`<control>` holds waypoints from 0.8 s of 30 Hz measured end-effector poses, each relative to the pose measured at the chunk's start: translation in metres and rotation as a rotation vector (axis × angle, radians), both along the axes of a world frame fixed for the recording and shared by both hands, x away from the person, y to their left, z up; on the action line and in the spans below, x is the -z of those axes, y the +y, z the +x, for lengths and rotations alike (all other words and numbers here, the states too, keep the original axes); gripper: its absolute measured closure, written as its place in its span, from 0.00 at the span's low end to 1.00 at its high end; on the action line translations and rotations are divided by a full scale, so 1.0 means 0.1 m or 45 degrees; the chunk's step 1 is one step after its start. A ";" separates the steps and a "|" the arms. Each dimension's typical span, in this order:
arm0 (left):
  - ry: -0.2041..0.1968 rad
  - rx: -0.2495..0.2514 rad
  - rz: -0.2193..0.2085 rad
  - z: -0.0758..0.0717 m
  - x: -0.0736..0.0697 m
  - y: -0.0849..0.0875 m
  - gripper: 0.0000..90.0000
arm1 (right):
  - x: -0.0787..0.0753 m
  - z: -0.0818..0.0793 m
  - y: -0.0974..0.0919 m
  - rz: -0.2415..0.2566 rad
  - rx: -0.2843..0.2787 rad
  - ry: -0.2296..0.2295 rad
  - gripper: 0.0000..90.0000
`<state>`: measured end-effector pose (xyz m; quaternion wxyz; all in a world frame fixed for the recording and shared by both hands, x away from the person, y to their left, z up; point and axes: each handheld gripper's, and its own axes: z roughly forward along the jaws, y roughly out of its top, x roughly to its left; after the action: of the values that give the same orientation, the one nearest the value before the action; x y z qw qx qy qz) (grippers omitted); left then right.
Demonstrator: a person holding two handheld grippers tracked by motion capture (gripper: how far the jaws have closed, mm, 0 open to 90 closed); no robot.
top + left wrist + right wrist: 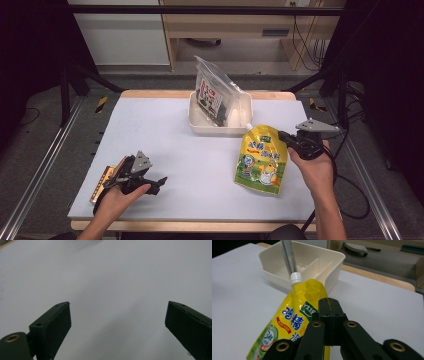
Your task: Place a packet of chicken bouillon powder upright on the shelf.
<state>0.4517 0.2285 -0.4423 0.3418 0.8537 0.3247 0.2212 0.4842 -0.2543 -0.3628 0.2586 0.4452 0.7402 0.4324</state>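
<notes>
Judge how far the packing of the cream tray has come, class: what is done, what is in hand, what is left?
Done: a clear bag already stands in the cream tray. In hand: the right claw is shut on the upper edge of the yellow spouted pouch, which is tilted up with its bottom on the table. Left: the pouch is not yet in the tray. The left claw waits open over bare mat.

A yellow spouted pouch with a white screw cap, blue lettering and green artwork hangs tilted, pinched at its upper edge, its bottom seemingly resting on the grey mat.
</notes>
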 end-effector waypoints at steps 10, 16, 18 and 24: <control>-0.005 0.039 0.021 0.03 -0.15 0.00 0.07 | -0.30 0.04 0.39 -0.035 -0.221 -0.039 1.00; 0.000 0.048 0.002 0.07 -0.26 0.03 0.08 | -0.43 0.06 0.65 -0.078 -0.358 -0.054 1.00; -0.008 0.050 -0.002 0.07 -0.30 0.03 0.08 | -0.46 0.07 0.73 -0.086 -0.399 -0.050 1.00; -0.019 0.086 -0.002 0.10 -0.47 0.00 0.09 | -0.53 0.06 0.98 -0.126 -0.497 -0.063 1.00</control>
<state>0.4621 0.2288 -0.3956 0.3523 0.8622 0.2932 0.2155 0.4902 -0.1562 -0.3098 0.2096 0.2694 0.8263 0.4480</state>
